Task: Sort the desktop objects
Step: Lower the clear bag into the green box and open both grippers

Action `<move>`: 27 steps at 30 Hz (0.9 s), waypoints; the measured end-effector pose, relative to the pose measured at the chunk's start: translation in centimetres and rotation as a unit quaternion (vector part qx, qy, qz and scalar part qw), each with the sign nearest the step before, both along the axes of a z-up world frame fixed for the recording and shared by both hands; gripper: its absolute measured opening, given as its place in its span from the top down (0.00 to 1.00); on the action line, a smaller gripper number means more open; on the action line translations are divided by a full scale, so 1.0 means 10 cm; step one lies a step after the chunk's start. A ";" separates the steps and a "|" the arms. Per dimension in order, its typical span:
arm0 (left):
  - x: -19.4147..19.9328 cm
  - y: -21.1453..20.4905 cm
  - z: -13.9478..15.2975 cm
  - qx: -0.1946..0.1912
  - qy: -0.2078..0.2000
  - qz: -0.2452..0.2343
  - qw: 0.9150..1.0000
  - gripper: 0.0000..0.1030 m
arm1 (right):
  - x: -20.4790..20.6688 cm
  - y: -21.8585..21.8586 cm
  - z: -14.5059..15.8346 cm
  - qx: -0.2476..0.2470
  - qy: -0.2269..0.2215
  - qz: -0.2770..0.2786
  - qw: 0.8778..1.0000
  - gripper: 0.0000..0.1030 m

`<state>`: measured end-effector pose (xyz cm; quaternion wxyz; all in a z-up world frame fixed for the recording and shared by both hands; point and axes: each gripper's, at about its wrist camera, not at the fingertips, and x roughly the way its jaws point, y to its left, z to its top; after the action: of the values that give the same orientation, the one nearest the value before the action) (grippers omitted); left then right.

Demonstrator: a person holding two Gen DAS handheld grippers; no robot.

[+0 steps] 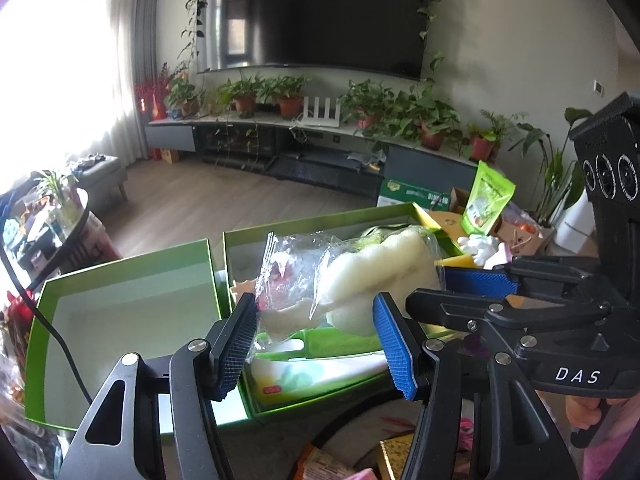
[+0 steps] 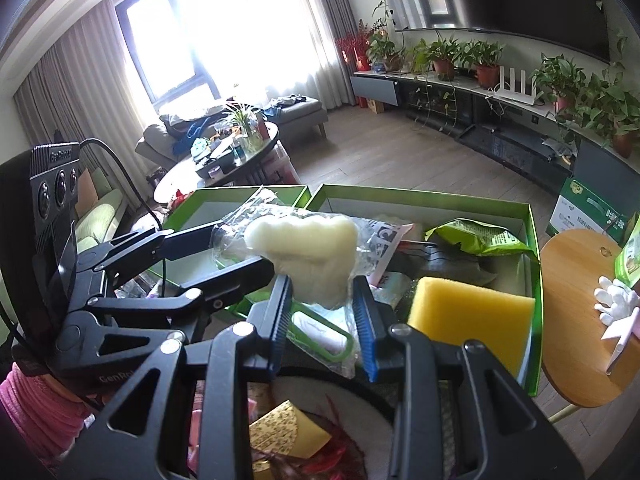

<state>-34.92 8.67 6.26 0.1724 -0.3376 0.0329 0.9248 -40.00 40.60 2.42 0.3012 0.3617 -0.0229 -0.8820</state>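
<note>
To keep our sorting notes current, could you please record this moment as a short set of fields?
Held item: clear plastic bag holding a pale cream foam piece, in the air over the boxes
Left gripper: closed on the bag's wrapper end
Right gripper: closed on the foam piece
Left green cardboard box: bare white floor showing
Right green cardboard box: holds a yellow sponge block, a green crinkled snack packet and other packets
Beside it: round wooden side table
</note>
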 end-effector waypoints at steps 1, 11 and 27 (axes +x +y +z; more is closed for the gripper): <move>-0.02 0.01 -0.02 -0.003 -0.002 0.001 1.000 0.43 | -0.03 -0.01 -0.03 0.002 -0.002 0.000 1.000 0.69; -0.15 -0.04 -0.16 -0.044 -0.019 0.035 0.998 0.43 | -0.22 0.00 -0.34 0.020 -0.035 -0.026 0.999 0.68; 0.15 -0.10 0.20 -0.025 0.014 0.022 0.999 0.43 | 0.21 0.00 0.12 0.021 0.011 -0.031 0.999 0.69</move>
<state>-33.40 7.70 8.22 0.1429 -0.3297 0.0513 0.9318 -37.90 40.59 3.60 0.2660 0.3576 -0.0120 -0.8951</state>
